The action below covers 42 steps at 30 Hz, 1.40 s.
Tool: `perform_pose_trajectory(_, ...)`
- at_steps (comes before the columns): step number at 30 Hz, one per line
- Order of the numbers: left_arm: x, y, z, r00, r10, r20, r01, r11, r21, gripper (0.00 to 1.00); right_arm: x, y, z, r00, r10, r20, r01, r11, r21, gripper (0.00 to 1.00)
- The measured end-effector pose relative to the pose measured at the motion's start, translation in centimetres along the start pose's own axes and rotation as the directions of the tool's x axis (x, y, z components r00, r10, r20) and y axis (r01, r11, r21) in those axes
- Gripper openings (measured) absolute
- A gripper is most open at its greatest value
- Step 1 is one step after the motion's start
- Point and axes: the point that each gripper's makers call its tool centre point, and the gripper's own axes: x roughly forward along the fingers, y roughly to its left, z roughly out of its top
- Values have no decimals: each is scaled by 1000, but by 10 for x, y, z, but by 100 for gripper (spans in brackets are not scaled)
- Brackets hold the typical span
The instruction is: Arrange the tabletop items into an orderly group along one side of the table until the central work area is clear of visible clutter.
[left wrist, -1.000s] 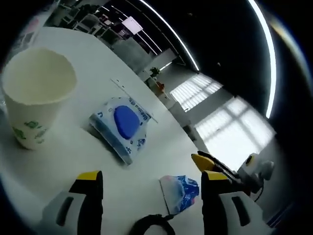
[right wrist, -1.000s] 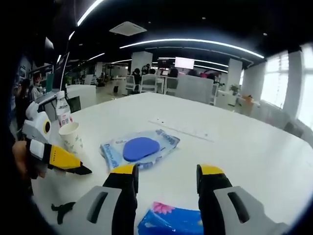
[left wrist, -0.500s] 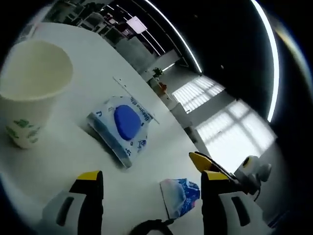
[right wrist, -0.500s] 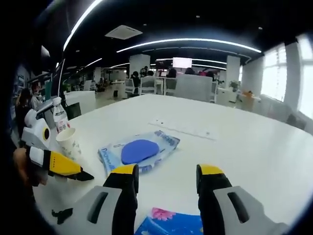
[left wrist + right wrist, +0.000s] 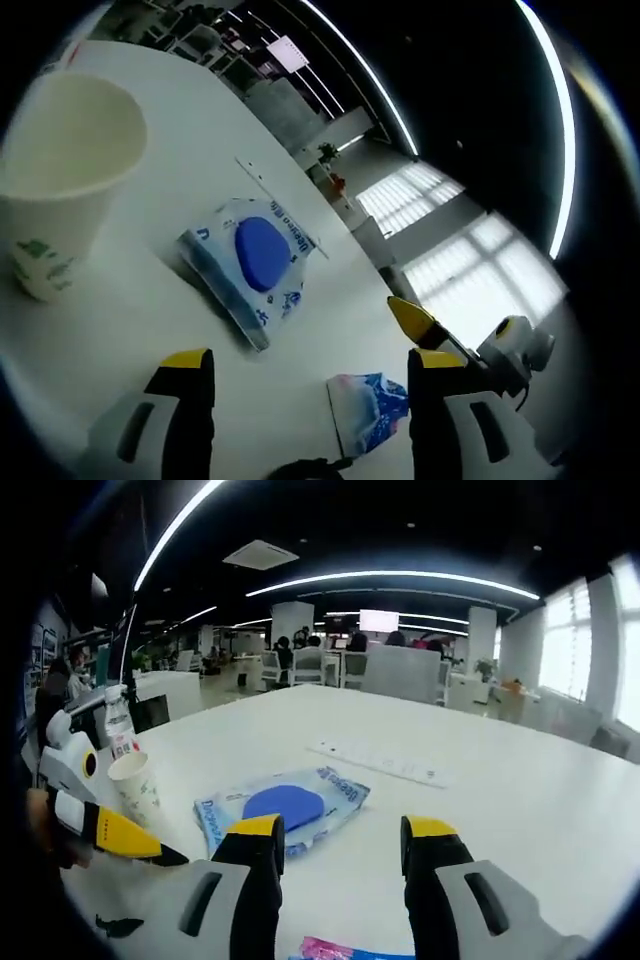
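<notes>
Both my claws hang spread wide and empty — left claw (image 5: 300,395), right claw (image 5: 338,855). Nearest lies the tissue pack (image 5: 368,408), just past it the wipes pack (image 5: 247,262), then the paper cup (image 5: 55,170), with what may be a bottle (image 5: 122,730) behind. All sit spread over the white surface (image 5: 520,800) — nothing grouped yet. Since a second ago, both claws have lifted slightly; items unmoved.

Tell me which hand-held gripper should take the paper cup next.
Left. The left hand-held gripper is open with the paper cup close ahead; seen from the right hand-held gripper, the cup lies far off beside the left one.
</notes>
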Motion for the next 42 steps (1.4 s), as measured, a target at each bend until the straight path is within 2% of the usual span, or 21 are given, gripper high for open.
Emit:
perform_pose_trajectory(4, -1, 1, 1, 1000, 3, 5, -3, 1000, -6, 77, 11, 0, 0, 1000, 19, -15, -19, 1000, 3, 45)
perform_pose_trajectory(10, 0, 1, 2, 1000, 4, 9, -4, 1000, -14, 76, 22, -5, 4, 1000, 21, 23, -21, 1000, 21, 44)
perform_pose_trajectory(17, 1, 0, 2, 1000, 7, 17, -7, 1000, -30, 76, 38, -13, 6, 1000, 9, 25, -9, 1000, 25, 43)
perform_pose_trajectory(22, 1, -2, 1, 1000, 3, 13, -3, 999, -38, 76, 50, -17, 3, 1000, 5, -2, -5, 1000, 1, 43)
perform_pose_trajectory(27, 0, -2, 1, 1000, 7, 14, -7, 999, -53, 75, 61, -21, 3, 1000, 1, -14, -1, 1000, 10, 43)
perform_pose_trajectory(34, 0, -3, 1, 1000, 5, 12, -4, 998, -66, 75, 72, -24, -5, 999, -26, -32, 25, 999, -22, 42)
perform_pose_trajectory(38, 1, -3, 1, 1000, 6, 12, -5, 997, -74, 75, 80, -26, -9, 999, -26, -40, 26, 1000, -1, 42)
perform_pose_trajectory(42, 1, -4, 0, 1000, 5, 10, -4, 997, -76, 75, 91, -28, -15, 998, -27, -62, 26, 1000, -16, 42)
